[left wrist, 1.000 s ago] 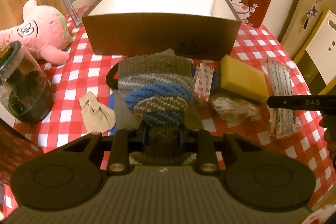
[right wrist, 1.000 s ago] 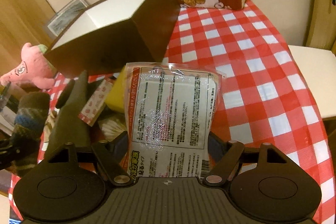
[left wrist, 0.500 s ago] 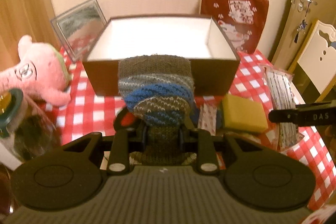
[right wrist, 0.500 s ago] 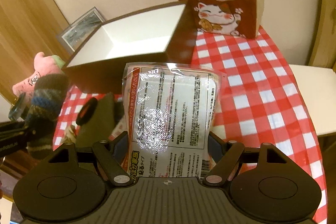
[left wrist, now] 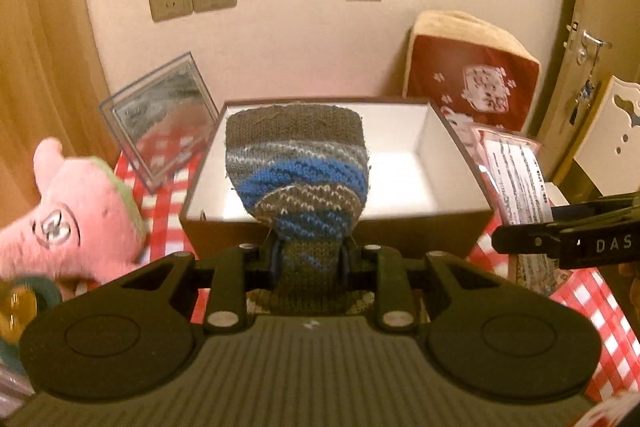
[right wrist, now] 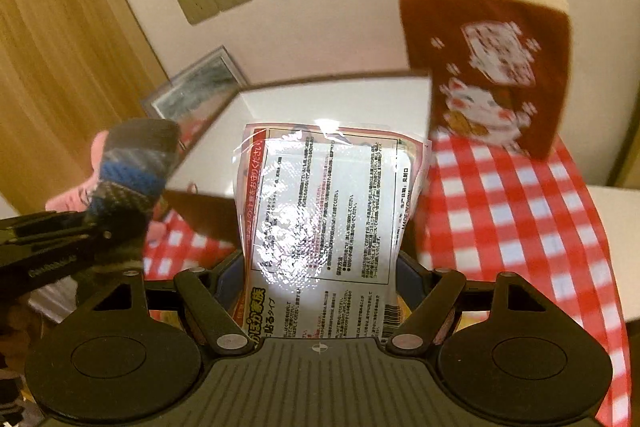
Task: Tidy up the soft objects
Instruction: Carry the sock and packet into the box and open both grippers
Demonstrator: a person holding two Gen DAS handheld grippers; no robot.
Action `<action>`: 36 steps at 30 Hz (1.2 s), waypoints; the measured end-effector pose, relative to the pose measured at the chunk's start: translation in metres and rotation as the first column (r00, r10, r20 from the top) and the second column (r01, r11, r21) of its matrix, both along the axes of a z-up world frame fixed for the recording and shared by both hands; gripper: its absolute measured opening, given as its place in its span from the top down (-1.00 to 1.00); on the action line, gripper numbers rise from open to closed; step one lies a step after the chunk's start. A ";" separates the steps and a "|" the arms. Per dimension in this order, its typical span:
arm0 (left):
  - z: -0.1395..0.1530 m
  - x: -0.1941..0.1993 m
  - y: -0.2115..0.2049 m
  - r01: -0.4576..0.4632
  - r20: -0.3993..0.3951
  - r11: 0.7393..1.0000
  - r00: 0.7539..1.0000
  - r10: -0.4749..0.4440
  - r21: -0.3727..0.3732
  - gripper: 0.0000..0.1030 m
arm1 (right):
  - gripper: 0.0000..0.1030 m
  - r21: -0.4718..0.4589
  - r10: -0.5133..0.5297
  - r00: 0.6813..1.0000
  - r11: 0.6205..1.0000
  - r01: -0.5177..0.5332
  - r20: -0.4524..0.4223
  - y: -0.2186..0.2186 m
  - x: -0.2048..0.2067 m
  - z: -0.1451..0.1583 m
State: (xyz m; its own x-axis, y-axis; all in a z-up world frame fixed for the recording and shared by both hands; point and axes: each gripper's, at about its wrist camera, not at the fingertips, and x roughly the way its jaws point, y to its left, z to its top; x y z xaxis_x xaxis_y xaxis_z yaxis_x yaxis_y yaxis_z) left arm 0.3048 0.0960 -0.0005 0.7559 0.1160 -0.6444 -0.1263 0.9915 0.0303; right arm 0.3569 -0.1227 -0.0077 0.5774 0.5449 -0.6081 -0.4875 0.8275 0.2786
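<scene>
Knitwear and packet ride above the open box [left wrist: 460,143] on the checked counter [right wrist: 520,195], one in each of my hands. My left gripper [left wrist: 308,259] has its fingers [left wrist: 270,261] pinched narrowly on the lower end of the striped knitted piece [left wrist: 296,171], which stands up over the box's near wall. It looks light and limp (a sock or a cap, I cannot tell which), so I judge that it will flop and fold once let go; a pinch low on the bunched wool holds it well enough.

My right gripper [right wrist: 320,291] has its fingers spread wide, clamped across the clear plastic packet [right wrist: 328,207] with printed text, just short of the box's near corner. The film looks glossy and likely slippery, the contents soft and flat; I judge that grasping it across its width near the bottom edge suits it.

Hard to read: the packet's contents, the fingertips of both grippers behind their loads, and the box floor beneath the knit. A pink plush toy [left wrist: 76,223] sits cut off at the left, blurred.
</scene>
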 end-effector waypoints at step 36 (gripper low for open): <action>-0.061 0.181 0.031 -0.004 -0.102 1.000 0.995 0.003 -0.014 -0.02 | -0.49 -0.046 -0.075 0.995 0.996 0.072 -0.060 0.072 0.177 -0.015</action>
State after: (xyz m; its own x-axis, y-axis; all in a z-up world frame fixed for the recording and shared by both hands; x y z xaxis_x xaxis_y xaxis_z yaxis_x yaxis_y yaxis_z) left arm 0.4857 0.1269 -0.0611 0.6860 0.1089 -0.7194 -0.1268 0.9915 0.0291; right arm 0.5341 -0.0503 -0.0230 0.5758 0.4742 -0.6660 -0.4081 0.8726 0.2685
